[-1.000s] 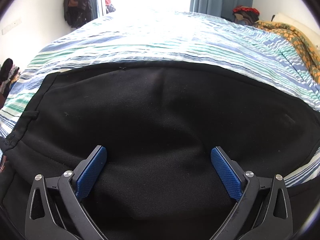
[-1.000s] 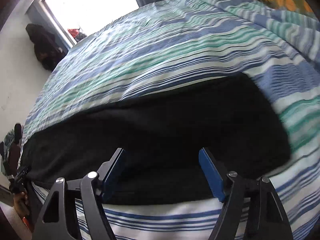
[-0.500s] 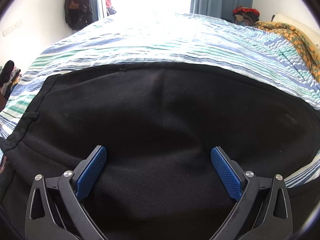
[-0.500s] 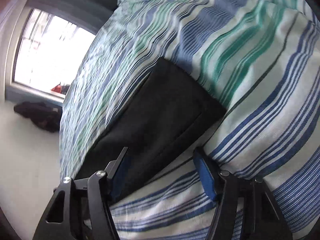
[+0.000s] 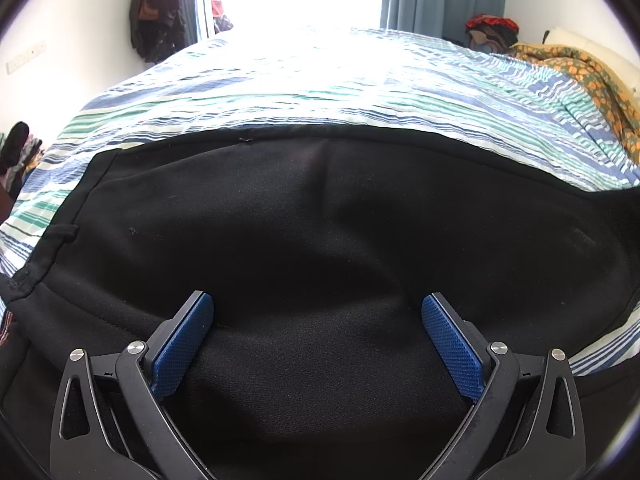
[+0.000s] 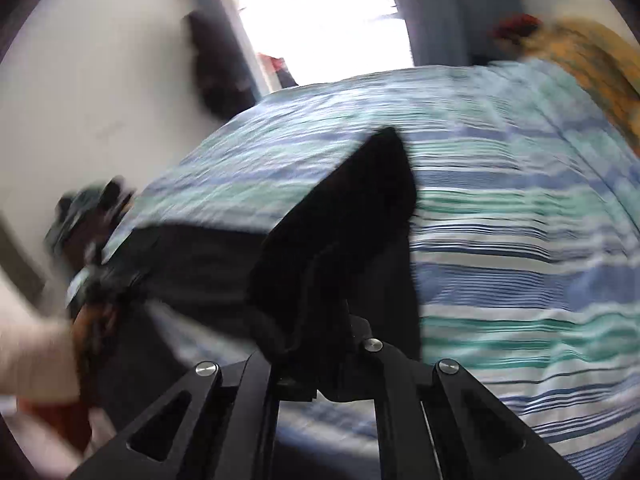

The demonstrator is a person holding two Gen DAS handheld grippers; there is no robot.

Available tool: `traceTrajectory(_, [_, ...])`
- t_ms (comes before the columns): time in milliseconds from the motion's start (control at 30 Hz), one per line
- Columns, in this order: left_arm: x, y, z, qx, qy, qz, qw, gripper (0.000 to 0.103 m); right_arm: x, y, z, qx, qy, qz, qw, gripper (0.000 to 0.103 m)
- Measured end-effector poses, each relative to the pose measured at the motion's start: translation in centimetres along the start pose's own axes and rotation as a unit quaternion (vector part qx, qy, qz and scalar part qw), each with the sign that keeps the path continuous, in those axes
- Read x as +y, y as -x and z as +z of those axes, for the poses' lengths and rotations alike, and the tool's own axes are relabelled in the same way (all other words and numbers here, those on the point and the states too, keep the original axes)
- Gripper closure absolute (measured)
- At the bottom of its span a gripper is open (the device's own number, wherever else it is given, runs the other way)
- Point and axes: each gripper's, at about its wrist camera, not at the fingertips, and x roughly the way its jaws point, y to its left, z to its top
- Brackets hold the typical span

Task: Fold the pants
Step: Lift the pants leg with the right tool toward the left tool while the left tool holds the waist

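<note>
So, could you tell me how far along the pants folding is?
Early. Done: the pants lie spread on the bed. In hand: the right gripper is shut on the leg end, lifted. The left gripper is open over the waist. Left: every fold.

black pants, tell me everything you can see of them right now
The black pants look like soft matte fleece, lying mostly flat on the striped bedspread, with a stitched waistband at the left. The left gripper stands open over them. The right gripper, jaws just closed, pinches one end, lifted off the bed; that view is blurred.
</note>
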Motion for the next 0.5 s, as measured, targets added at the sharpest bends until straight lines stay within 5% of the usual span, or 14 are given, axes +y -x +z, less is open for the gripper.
traceTrajectory(67, [0.0, 0.0, 0.1, 0.002, -0.001, 0.002, 1.0000, 0.001, 4.4, 0.4, -2.8, 0.041, 0.064, 0.034, 0.996, 0.097])
traceTrajectory(133, [-0.1, -0.1, 0.1, 0.005, -0.003, 0.005, 1.0000, 0.001, 5.4, 0.5, -6.7, 0.084, 0.104, 0.015, 0.991, 0.097])
traceTrajectory(300, [-0.2, -0.2, 0.3, 0.012, -0.006, 0.007, 0.9999, 0.001, -4.8, 2.8, -13.4, 0.123, 0.041, -0.125, 0.984, 0.095])
traceTrajectory(400, [-0.5, -0.2, 0.4, 0.018, -0.012, 0.013, 0.9997, 0.001, -9.1, 5.2, -13.8, 0.098, -0.042, -0.078, 0.991, 0.095])
traceTrajectory(500, [-0.5, -0.2, 0.4, 0.022, -0.013, 0.015, 0.9996, 0.001, -9.0, 5.3, -13.7, 0.100, -0.071, -0.044, 0.992, 0.088])
